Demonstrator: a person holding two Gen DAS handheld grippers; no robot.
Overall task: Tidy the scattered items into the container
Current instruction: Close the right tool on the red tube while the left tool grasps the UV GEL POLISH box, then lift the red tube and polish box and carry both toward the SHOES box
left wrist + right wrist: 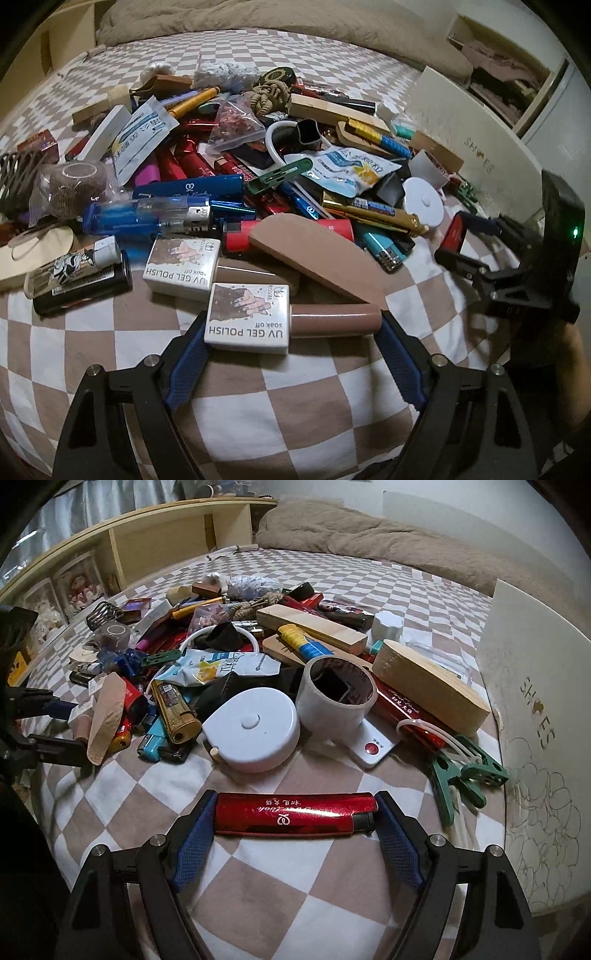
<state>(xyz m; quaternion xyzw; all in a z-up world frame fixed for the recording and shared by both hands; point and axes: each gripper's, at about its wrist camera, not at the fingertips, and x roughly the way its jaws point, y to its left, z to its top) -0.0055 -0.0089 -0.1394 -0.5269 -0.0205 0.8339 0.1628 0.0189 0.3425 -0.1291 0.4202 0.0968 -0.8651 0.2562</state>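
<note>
Left tongs (291, 328) are closed endwise on a UV gel polish bottle (258, 319), label block against one pad, brown cap against the other; a lengthwise grip presumably suits its long shape. Right tongs (293, 814) likewise clamp a red lighter (295, 814) end to end, low over the checkered bed (258, 886). The remaining clutter pile (221, 664) lies behind. The white shoe box (535, 720), the probable container, stands at far right, nearest the right tongs.

Lighting: dim, warm indoor light, soft shadows beneath clutter. Glare: streaks on red lighter (295, 814). Distortion: strong fisheye bending, black vignetted corners. Focus: foreground sharp; far blanket (369, 535) soft, slightly grainy.
</note>
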